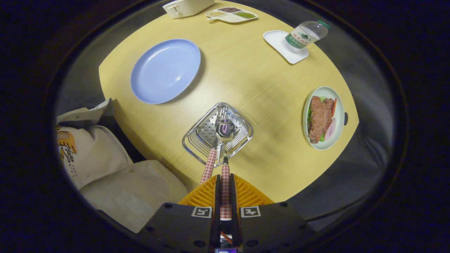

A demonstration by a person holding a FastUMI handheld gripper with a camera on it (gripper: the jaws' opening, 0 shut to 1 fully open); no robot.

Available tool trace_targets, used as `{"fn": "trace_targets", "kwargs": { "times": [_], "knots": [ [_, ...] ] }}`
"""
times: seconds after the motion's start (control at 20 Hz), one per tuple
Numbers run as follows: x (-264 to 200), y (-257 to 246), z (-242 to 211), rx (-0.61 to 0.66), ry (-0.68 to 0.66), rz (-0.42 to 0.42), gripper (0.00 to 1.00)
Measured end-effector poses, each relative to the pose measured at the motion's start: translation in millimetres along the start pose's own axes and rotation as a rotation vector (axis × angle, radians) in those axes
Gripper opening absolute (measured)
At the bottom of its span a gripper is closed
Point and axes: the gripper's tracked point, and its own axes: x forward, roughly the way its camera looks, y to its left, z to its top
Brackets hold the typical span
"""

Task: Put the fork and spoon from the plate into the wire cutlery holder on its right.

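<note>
Gripper view: my gripper (225,189) hovering above wire cutlery holder (217,133) on bench (253,77), jaws clenching on checked handle of spoon (225,175), bowl hanging down inside holder. Fork (209,165) already leaning in holder, just left of spoon. Blue plate (165,70) lying bare beyond, to holder's left. Judging last step: next move calling for releasing spoon, then lifting clear without snagging fork handle.

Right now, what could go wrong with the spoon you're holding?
The gripper is shut on the spoon, its bowl hanging over the wire cutlery holder. The fork already leans inside, close beside it; the spoon might knock it. The light holder might also slide or tip on the table.
</note>
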Motion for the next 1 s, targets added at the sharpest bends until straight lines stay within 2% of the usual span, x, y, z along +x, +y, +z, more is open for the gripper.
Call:
{"fn": "trace_targets", "kwargs": {
  "times": [0.15, 0.35, 0.45, 0.75, 1.0],
  "knots": [
    [-1, 1, 5, 0.01, -0.012, -0.001, 0.18],
    [-8, 0, 12, 0.025, -0.073, -0.025, 0.44],
    [-13, 6, 16, 0.072, -0.124, -0.01, 0.56],
    [-51, 23, 32, 0.185, -0.379, -0.065, 0.94],
    [-81, 53, 51, 0.341, -0.635, -0.122, 0.97]
  ]
}}
